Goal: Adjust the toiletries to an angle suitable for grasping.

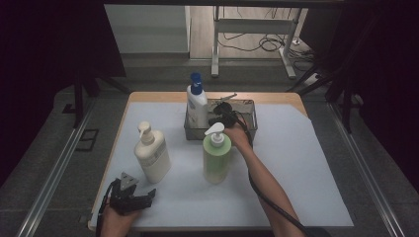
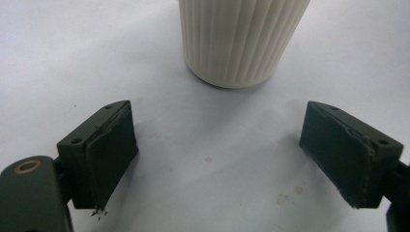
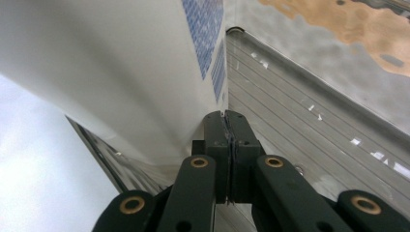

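Observation:
A white bottle with a blue cap (image 1: 196,104) stands upright in the left end of a metal tray (image 1: 249,106) at the back of the table. My right gripper (image 1: 223,110) reaches into that tray just right of the bottle. In the right gripper view its jaws are pressed together with nothing between them (image 3: 227,117), close beside the white bottle (image 3: 121,72) with blue print, over the tray's ribbed floor (image 3: 300,111). My left gripper (image 1: 143,196) rests near the front left edge, open (image 2: 217,140), its jaws wide apart and facing the ribbed base of a cream pump bottle (image 2: 241,38).
A green pump bottle (image 1: 216,158) stands in front of the tray, right beside my right forearm. The cream pump bottle (image 1: 152,155) stands at the left. A white sheet (image 1: 306,163) covers the table. The floor beyond holds a table frame and cables.

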`<state>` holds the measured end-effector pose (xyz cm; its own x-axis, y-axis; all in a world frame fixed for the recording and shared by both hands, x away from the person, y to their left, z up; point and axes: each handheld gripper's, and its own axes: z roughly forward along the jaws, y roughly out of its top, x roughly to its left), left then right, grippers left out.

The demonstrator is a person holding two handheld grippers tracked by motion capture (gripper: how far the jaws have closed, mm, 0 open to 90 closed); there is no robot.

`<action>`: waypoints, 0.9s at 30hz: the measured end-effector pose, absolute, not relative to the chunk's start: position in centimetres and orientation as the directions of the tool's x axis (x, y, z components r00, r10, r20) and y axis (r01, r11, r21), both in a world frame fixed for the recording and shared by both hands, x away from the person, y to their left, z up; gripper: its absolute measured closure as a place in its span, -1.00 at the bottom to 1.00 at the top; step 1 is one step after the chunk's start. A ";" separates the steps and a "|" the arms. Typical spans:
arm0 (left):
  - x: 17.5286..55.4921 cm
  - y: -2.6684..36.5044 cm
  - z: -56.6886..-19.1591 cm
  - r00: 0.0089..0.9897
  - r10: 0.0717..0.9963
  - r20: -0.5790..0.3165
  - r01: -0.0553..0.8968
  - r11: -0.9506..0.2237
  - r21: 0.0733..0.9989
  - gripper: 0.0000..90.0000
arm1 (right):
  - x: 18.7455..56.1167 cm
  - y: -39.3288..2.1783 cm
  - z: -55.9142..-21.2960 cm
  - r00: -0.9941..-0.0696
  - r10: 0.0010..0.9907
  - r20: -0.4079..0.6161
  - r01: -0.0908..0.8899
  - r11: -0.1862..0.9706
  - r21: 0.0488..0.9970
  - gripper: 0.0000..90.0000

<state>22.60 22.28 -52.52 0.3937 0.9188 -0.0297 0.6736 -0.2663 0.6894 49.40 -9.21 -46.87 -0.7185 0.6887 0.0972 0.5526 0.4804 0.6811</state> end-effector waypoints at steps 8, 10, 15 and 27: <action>22.6 22.3 -52.5 0.393 0.919 -0.031 0.674 -0.265 0.689 -0.72 | 49.4 -8.9 -46.7 -0.722 0.682 0.114 0.552 0.470 0.688 0.97; 22.6 22.3 -52.5 0.393 0.919 -0.031 0.674 -0.266 0.689 -0.72 | 49.4 -9.0 -46.7 -0.720 0.683 0.126 0.557 0.459 0.692 0.98; 22.6 22.3 -52.5 0.392 0.919 -0.032 0.675 -0.264 0.689 -0.72 | 49.3 -9.1 -46.4 -0.725 0.676 0.134 0.552 0.454 0.699 0.98; 22.6 22.3 -52.5 0.392 0.919 -0.033 0.675 -0.263 0.689 -0.72 | 48.6 -7.4 -45.8 -0.780 0.614 0.124 0.508 0.503 0.699 0.98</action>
<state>22.60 22.26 -52.51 0.3920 0.9194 -0.0327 0.6752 -0.2634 0.6890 48.58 -7.40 -45.78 -0.7795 0.6139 0.1243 0.5077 0.5030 0.6995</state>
